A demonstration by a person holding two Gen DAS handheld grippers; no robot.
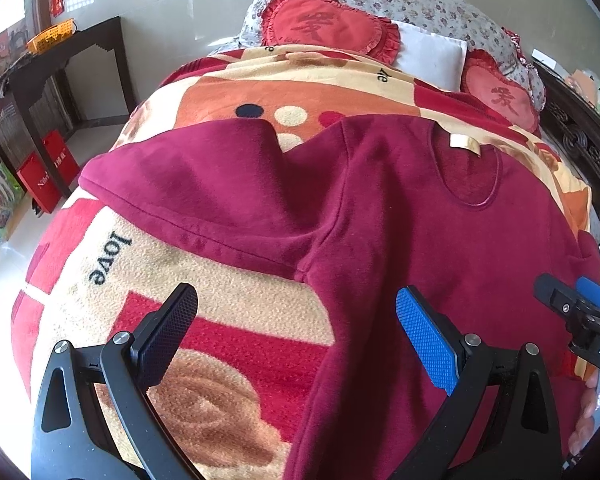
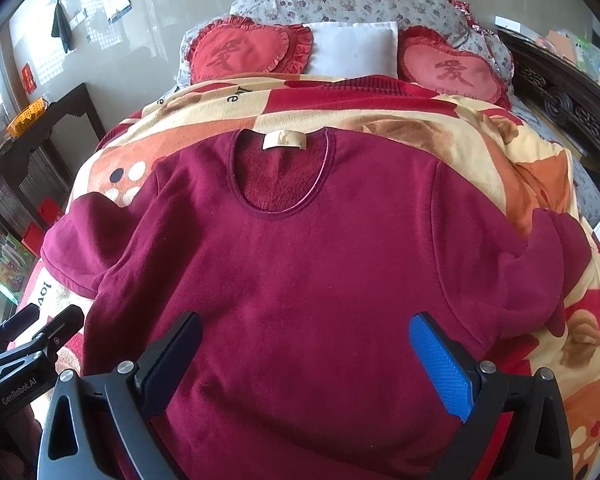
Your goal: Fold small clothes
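Observation:
A dark red fleece top (image 2: 320, 264) lies face up on the patterned blanket (image 2: 440, 128), neck hole and tan label (image 2: 285, 141) toward the pillows. Its left sleeve (image 1: 204, 184) spreads out to the left; its right sleeve (image 2: 548, 256) is bunched at the right. My left gripper (image 1: 300, 312) is open and empty above the left side of the top's body, one finger over the blanket. My right gripper (image 2: 306, 340) is open and empty above the lower middle of the top. Each gripper shows at the edge of the other's view: the right one (image 1: 580, 308), the left one (image 2: 40, 332).
Two red heart cushions (image 2: 244, 50) and a white pillow (image 2: 352, 50) lie at the bed's head. A dark carved bed frame (image 2: 568, 108) runs along the right. A dark side table (image 1: 64, 56) with a yellow basket (image 1: 52, 34) stands left, red bags (image 1: 44, 172) on the floor.

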